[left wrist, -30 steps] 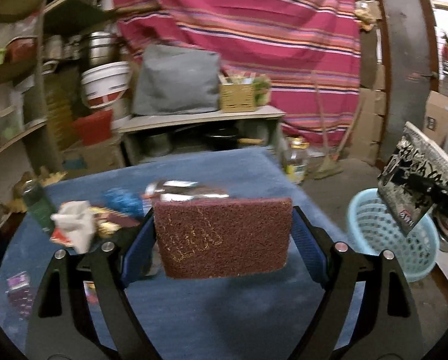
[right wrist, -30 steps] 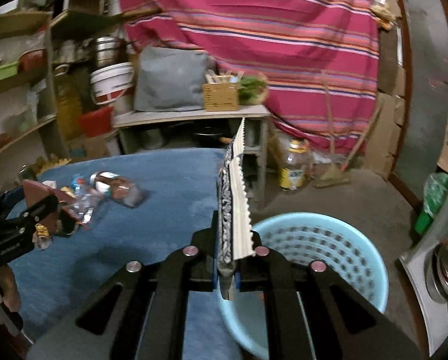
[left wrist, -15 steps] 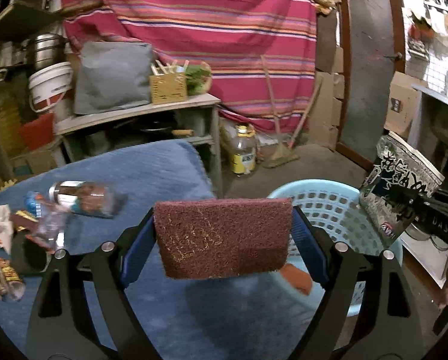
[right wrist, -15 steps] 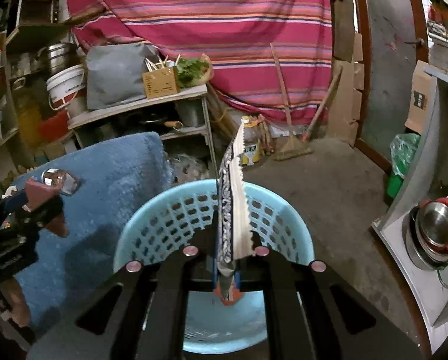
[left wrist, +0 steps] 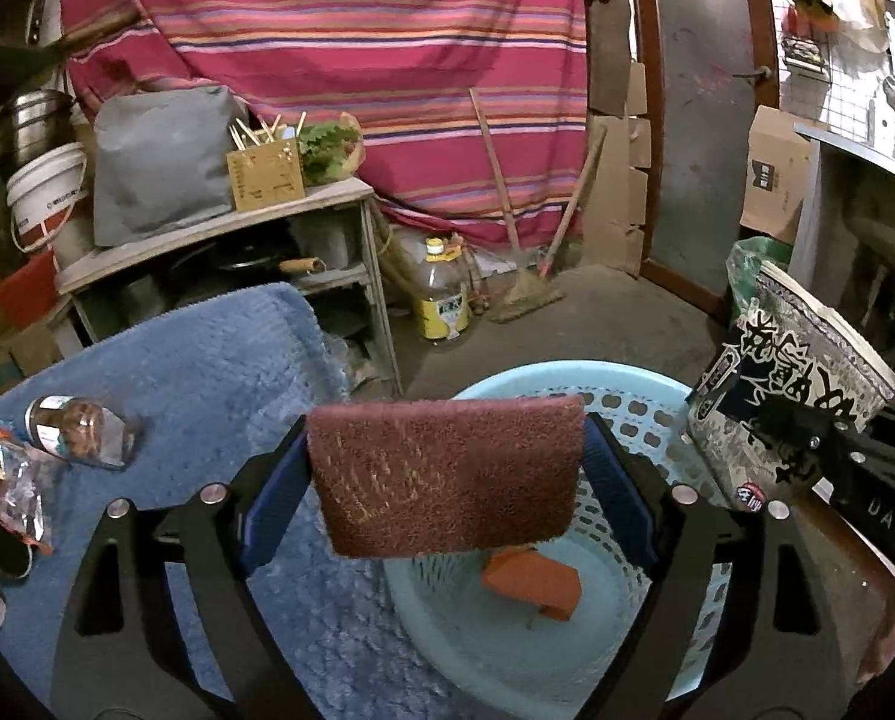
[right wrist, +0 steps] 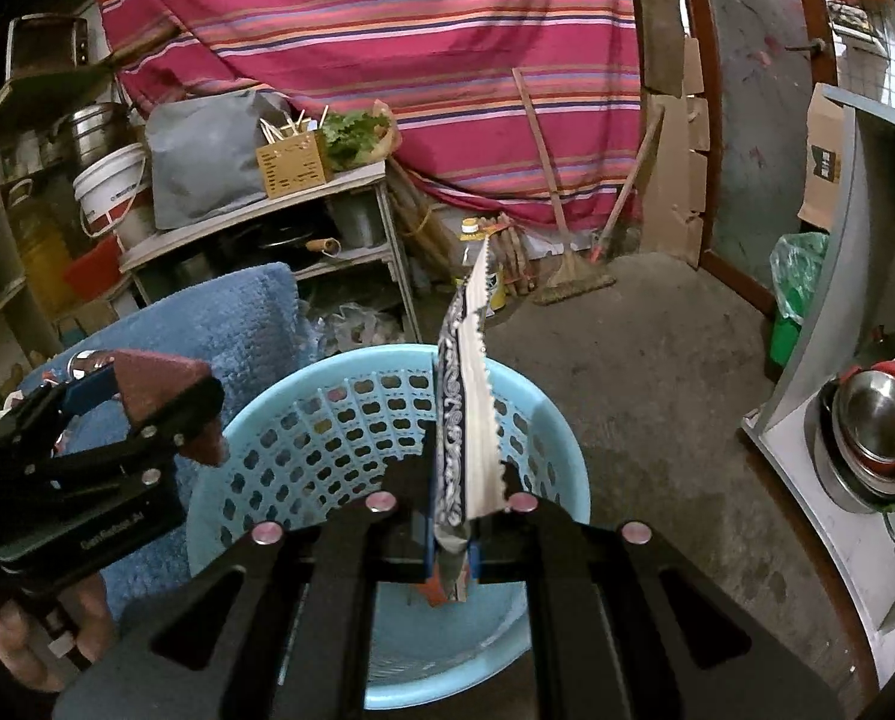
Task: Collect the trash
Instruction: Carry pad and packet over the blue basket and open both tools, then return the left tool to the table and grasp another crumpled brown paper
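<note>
My left gripper point(left wrist: 444, 441) carries a maroon scouring pad point(left wrist: 447, 480) upright between its blue pads. Its jaws are opening, with the pad still spanning them, over the near-left rim of the light-blue basket point(left wrist: 627, 408). From the right wrist view this gripper point(right wrist: 147, 402) and its pad point(right wrist: 153, 375) sit at the basket's left edge. My right gripper point(right wrist: 450, 546) is shut on a black-and-white snack wrapper point(right wrist: 465, 420), which stands on edge above the basket point(right wrist: 255, 420). An orange-red piece point(left wrist: 531, 582) lies inside the basket.
The blue-carpeted table point(left wrist: 177, 360) on the left holds a jar point(left wrist: 75, 429) and crumpled wrappers point(left wrist: 15, 480). Behind stand a cluttered shelf table, an oil bottle point(left wrist: 444, 300) and brooms. Steel pots point(right wrist: 873, 426) sit on a low unit at right. A hand point(right wrist: 39, 642) grips the left tool.
Both grippers have swung right and down, from above the blue table to above the basket, each carrying its item. The scouring pad and the wrapper keep their places in the jaws.
</note>
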